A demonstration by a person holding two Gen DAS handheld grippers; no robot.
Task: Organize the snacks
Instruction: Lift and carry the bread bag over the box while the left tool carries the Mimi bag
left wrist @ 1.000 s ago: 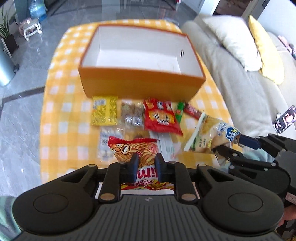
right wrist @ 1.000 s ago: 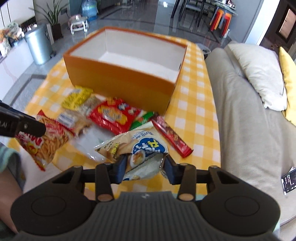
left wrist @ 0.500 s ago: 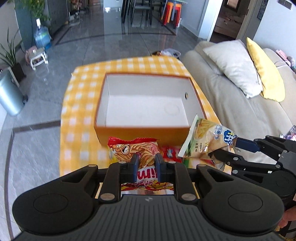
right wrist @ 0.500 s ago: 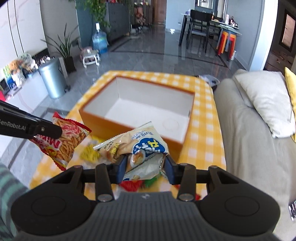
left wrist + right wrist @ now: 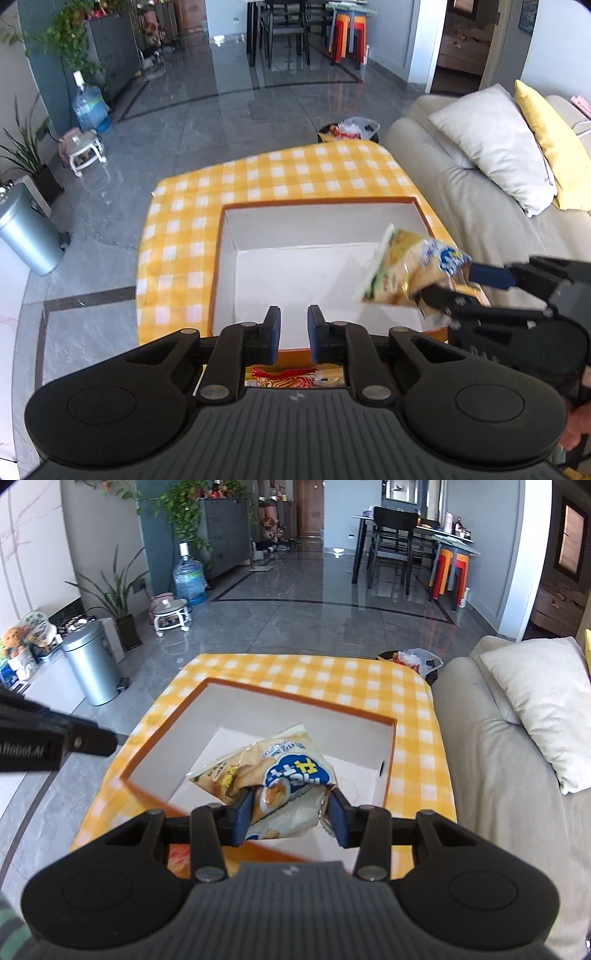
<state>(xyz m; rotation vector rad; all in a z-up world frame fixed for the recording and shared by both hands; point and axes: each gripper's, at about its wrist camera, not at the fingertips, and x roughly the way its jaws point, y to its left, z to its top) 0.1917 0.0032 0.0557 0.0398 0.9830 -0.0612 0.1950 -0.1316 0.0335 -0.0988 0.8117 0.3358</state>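
R claw [image 5: 291, 808] clenched on pale chip bag [image 5: 280, 768], held over open orange box [image 5: 386, 746], L claw [image 5: 293, 321] closing w/ nothing betw its jaws, box on yellow-check worktop [image 5: 332, 679], sofa [image 5: 498, 757] alongside.

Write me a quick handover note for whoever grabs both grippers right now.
Left gripper: jaws closing, nothing between them, over the orange box.
Right gripper: shut on the pale chip packet, held above the box.
Done: no snack visible inside the box yet.
Left: release the chip packet into the box, then fetch the loose snacks lying before its near wall.
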